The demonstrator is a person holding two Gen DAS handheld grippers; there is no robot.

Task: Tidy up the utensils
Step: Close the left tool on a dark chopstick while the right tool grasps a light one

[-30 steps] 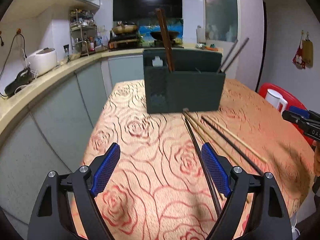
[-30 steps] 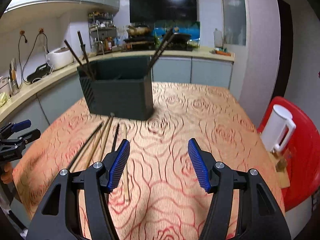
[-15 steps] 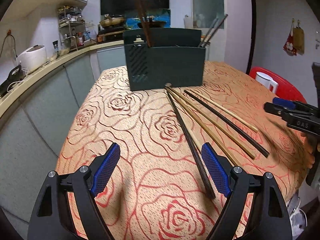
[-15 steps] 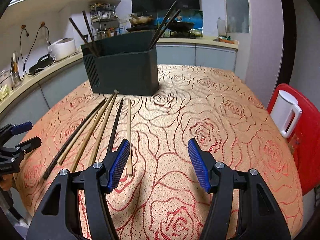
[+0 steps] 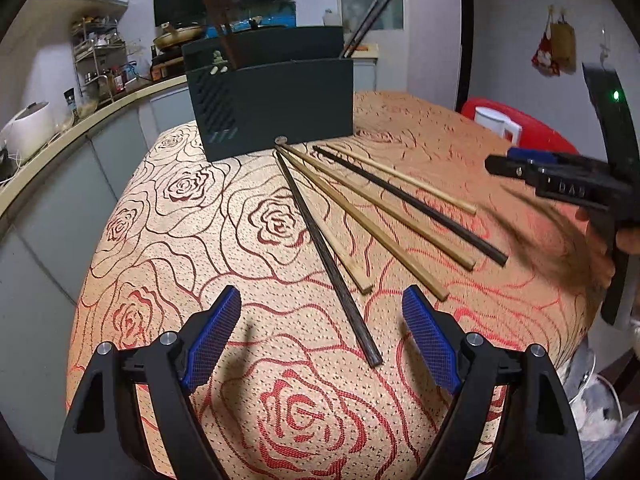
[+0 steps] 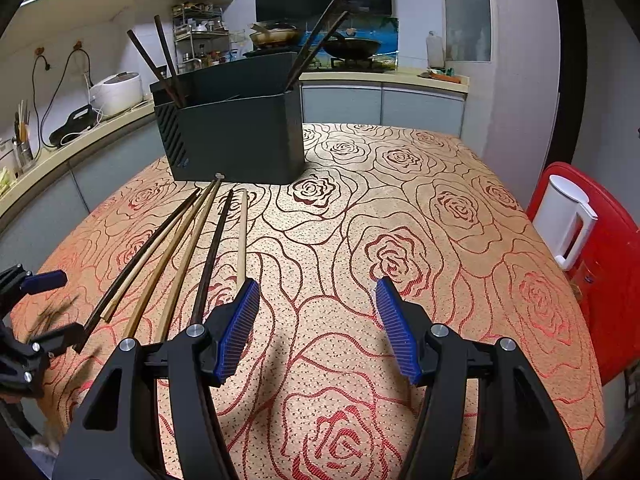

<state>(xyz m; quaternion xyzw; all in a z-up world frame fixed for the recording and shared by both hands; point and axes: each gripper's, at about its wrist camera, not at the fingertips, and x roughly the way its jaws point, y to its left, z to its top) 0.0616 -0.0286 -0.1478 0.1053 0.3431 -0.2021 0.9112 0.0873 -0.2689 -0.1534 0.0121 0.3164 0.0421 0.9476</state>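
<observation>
A dark utensil holder [image 5: 272,104] [image 6: 236,136] stands at the far side of the rose-patterned table, with dark chopsticks sticking out of both ends. Several loose chopsticks fan out on the cloth in front of it: a dark one [image 5: 326,256] [image 6: 140,264], tan ones [image 5: 360,216] [image 6: 188,256], another dark one [image 5: 408,200] [image 6: 212,256] and a pale one [image 5: 404,178] [image 6: 241,236]. My left gripper [image 5: 322,336] is open over the near end of the leftmost dark chopstick. My right gripper [image 6: 316,320] is open just right of the pale chopstick, nothing between its fingers.
A red stool [image 6: 600,264] with a white jug [image 6: 568,220] stands at the table's right edge. A curved counter [image 6: 60,156] with a rice cooker [image 6: 116,92] runs along the left. A stove with pans [image 6: 352,46] is behind the holder.
Both grippers sank toward the table and tipped downward. The left one also swung so the chopsticks fan now lies before it; the right gripper came into its view at the right.
</observation>
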